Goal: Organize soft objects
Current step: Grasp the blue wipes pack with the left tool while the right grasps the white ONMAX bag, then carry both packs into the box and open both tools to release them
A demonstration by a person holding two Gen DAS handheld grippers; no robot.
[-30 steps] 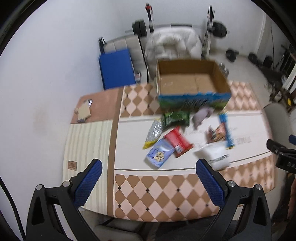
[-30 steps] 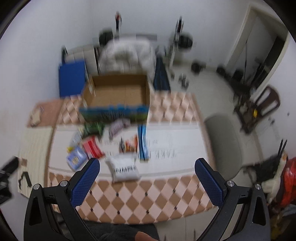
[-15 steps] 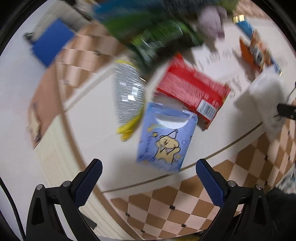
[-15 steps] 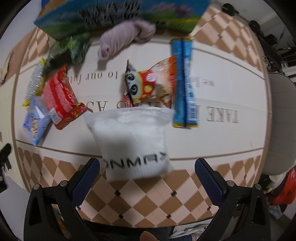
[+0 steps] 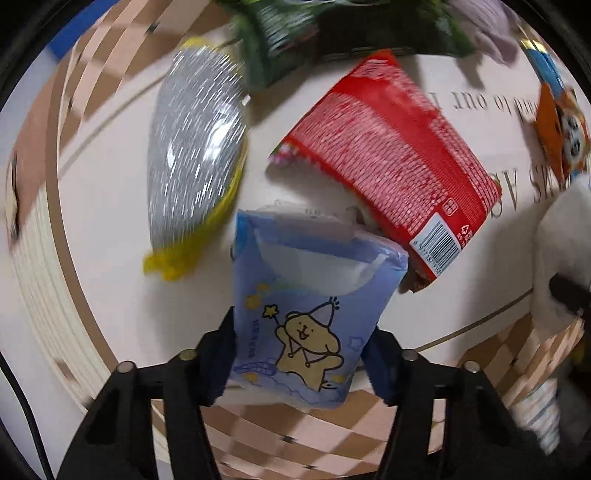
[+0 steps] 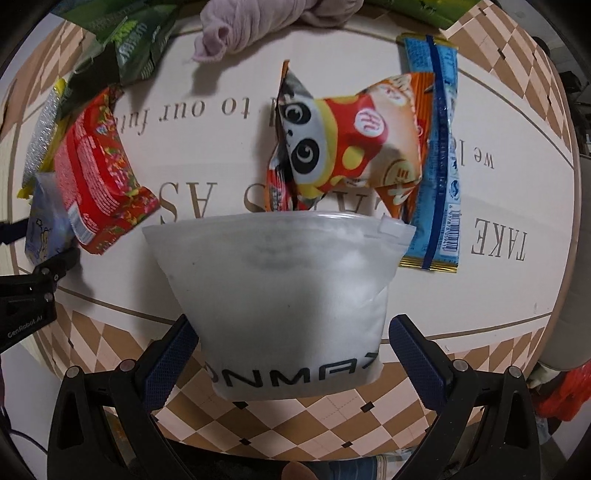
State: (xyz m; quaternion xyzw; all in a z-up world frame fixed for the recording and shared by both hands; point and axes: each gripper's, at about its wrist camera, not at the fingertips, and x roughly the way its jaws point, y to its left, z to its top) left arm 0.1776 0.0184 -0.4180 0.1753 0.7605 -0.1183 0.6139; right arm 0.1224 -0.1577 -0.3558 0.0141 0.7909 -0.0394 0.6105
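My left gripper (image 5: 301, 363) is shut on the blue tissue pack (image 5: 306, 314) with a yellow bear print; its blue pads press both sides of the pack's near end. My right gripper (image 6: 291, 350) straddles the white zip bag (image 6: 284, 295); its pads (image 6: 168, 358) stand at the bag's sides, the left touching, the right a little apart. A red snack pack (image 5: 391, 158), a silver and yellow bag (image 5: 192, 147), a green bag (image 5: 332, 33), a panda snack bag (image 6: 347, 140), a blue bar wrapper (image 6: 439, 147) and a mauve cloth (image 6: 255, 22) lie on the table (image 6: 207, 155).
The table's checkered front edge (image 6: 295, 410) lies just under both grippers. The left gripper shows at the left edge of the right wrist view (image 6: 33, 295). A grey chair seat (image 6: 569, 258) stands at the right of the table.
Both grippers have dropped from high above the table down to the packs. The left jaws have shut on the blue tissue pack. The right jaws have narrowed around the white bag.
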